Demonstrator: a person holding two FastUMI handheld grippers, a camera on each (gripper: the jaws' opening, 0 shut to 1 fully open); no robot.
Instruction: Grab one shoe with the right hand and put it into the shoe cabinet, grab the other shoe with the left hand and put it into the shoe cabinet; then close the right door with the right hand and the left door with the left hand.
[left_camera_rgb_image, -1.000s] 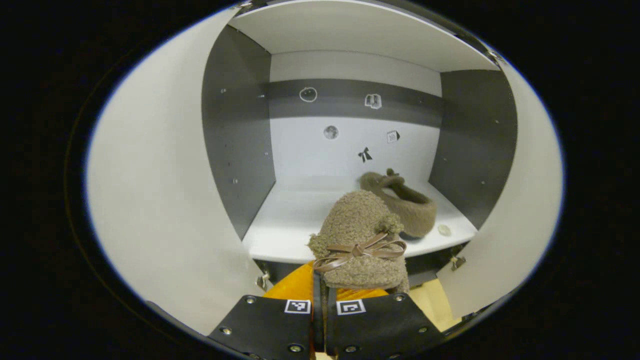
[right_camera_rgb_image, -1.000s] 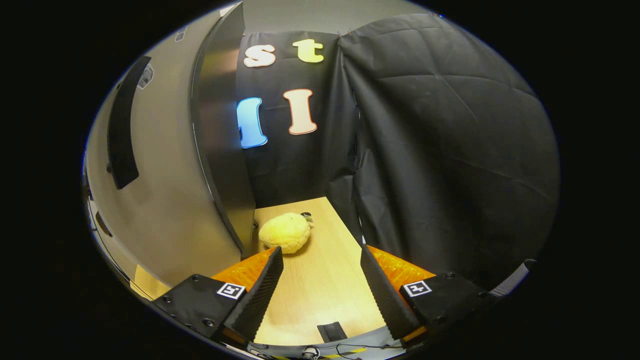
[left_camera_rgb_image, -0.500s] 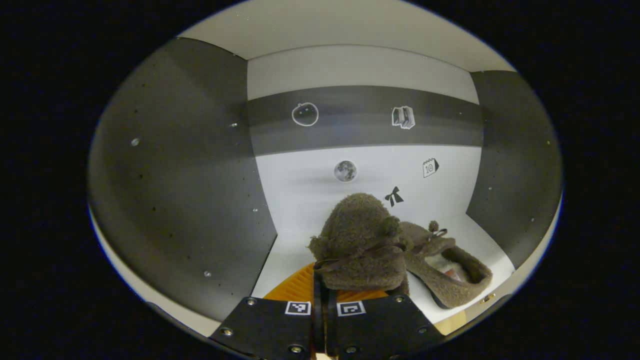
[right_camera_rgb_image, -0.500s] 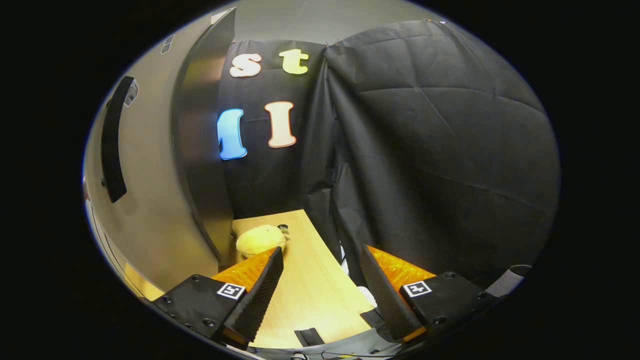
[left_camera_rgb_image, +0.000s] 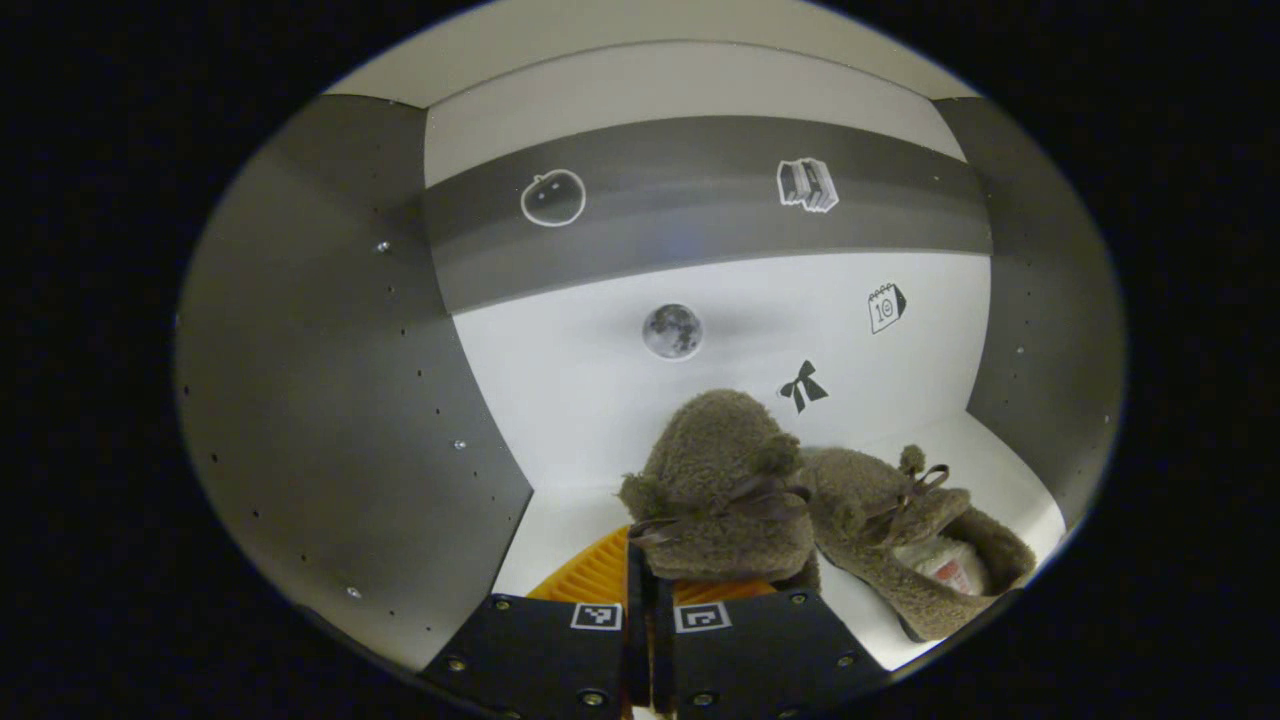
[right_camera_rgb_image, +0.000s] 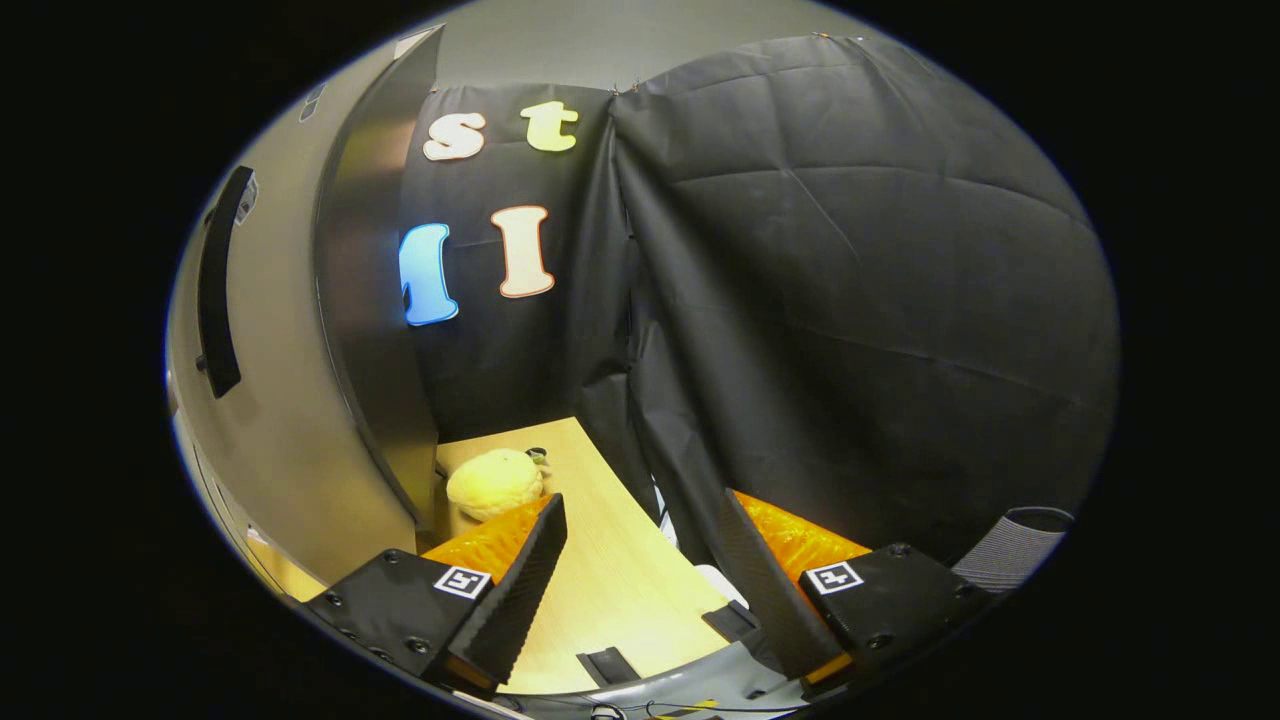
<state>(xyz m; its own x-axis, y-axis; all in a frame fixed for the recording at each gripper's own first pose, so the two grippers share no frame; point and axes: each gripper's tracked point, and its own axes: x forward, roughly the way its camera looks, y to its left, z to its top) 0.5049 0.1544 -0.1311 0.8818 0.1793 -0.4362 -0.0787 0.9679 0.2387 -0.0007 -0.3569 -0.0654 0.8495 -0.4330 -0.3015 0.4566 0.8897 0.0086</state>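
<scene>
1. Shoe cabinet: interior seen from the left gripper view; white shelf floor, grey side walls, stickers on the back panel.
2. Right door stands open just left of the right gripper, handle facing out.
3. Held shoe: fluffy brown, toe pointing into the cabinet, straight ahead of the left gripper, whose fingers are clamped on its heel; low over the shelf.
4. Other shoe lies on the shelf, touching the held one's right side.
5. Right gripper fingers wide apart, empty; likely next to the door.
</scene>
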